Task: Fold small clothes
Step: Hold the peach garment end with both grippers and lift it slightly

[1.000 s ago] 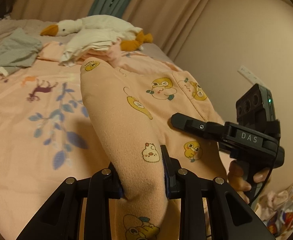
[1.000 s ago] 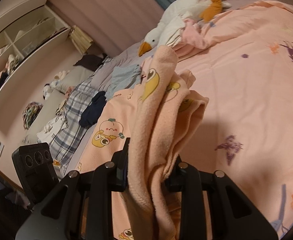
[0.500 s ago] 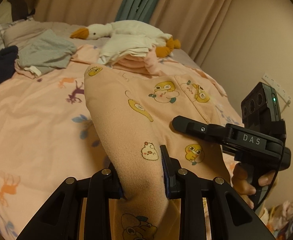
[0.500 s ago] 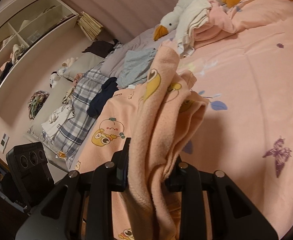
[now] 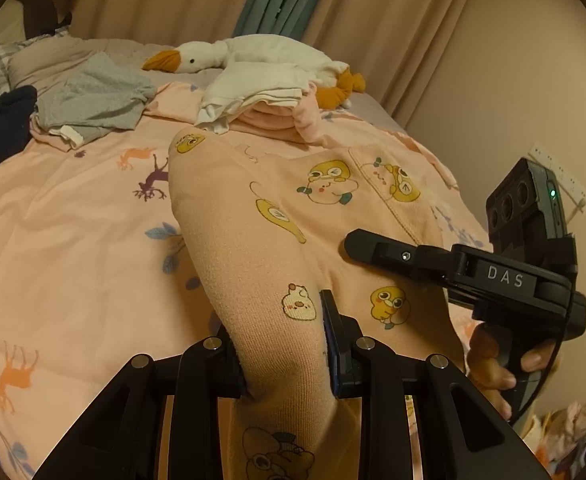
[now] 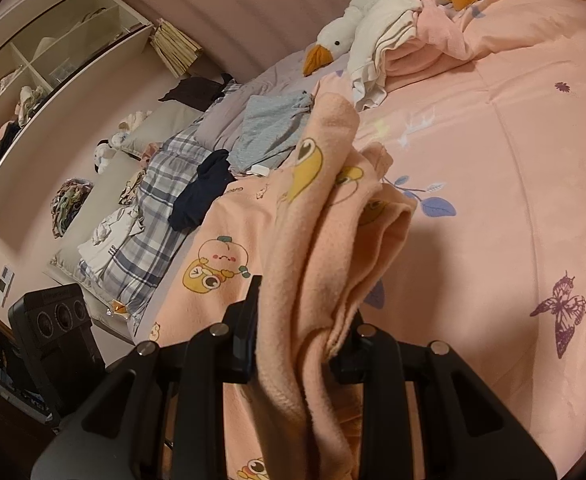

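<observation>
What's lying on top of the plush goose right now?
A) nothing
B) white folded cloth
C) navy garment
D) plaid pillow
B: a white folded cloth is draped over the body of the plush goose, atop a pink pile; the navy garment lies apart, far left.

light: dim, warm | shadows: soft | focus: mostly sharp | edges: fisheye bending, black vignette corners
</observation>
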Motion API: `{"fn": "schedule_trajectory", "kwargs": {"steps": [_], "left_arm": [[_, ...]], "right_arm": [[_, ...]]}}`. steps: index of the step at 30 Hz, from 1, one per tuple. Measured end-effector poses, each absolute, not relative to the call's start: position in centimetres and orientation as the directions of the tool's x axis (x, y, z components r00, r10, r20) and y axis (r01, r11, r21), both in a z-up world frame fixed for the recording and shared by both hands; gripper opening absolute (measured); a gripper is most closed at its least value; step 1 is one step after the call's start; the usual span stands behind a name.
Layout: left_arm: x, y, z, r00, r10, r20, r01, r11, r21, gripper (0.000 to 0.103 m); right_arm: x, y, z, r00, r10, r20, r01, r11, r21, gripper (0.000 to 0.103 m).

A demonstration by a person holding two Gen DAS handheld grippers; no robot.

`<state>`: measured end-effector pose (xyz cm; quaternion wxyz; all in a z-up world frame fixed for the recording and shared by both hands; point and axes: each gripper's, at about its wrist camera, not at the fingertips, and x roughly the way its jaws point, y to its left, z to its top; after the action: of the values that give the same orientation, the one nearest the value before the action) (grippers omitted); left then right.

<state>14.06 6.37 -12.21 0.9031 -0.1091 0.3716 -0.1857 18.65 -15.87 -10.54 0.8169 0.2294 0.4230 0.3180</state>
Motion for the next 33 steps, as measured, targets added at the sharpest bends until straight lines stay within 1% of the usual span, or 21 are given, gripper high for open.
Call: {"fn": "schedule_trajectory", "kwargs": {"steps": [2,7,13,18,25,33], "left_arm": [[14.0,6.3,-12.3,0.655,-0.413,-0.633,0.259,0.91,-0.325,0.027],[14.0,6.4,-12.3,0.644,-0.429,-0.633,0.256,0.901,-0.35,0.027],[14.1,5.9,-12.3,0.649,-0.417,-0.637,0.258,0.908,-0.331,0.027],[14.2,5.9,-12.5,0.638,-0.427,-0.64,0.252,0.902,-0.351,0.027],[14.2,5.4,-12.7,0.649,-0.4,-0.647,0.246,0.915,-0.319,0.027],[14.5,5.5,-13.3,0.638,-0.404,-0.656,0.237,0.913,-0.331,0.027]], "right_arm": [[18.5,-15.7,-10.5,0.441,0.708,-0.551,-0.328,0.699,0.636,0.028],[18.4,-15.9,-10.4,0.446,0.702,-0.555,-0.321,0.704,0.633,0.028],[18.3,-15.9,-10.3,0.454,0.692,-0.561,-0.32,0.715,0.622,0.028],[18.3,-15.9,-10.4,0.456,0.686,-0.567,-0.312,0.72,0.62,0.028],[18.2,-15.8,-10.5,0.459,0.678,-0.574,-0.316,0.729,0.608,0.028],[18.5,-15.7,-11.2,0.454,0.67,-0.588,-0.298,0.735,0.609,0.028]]}}
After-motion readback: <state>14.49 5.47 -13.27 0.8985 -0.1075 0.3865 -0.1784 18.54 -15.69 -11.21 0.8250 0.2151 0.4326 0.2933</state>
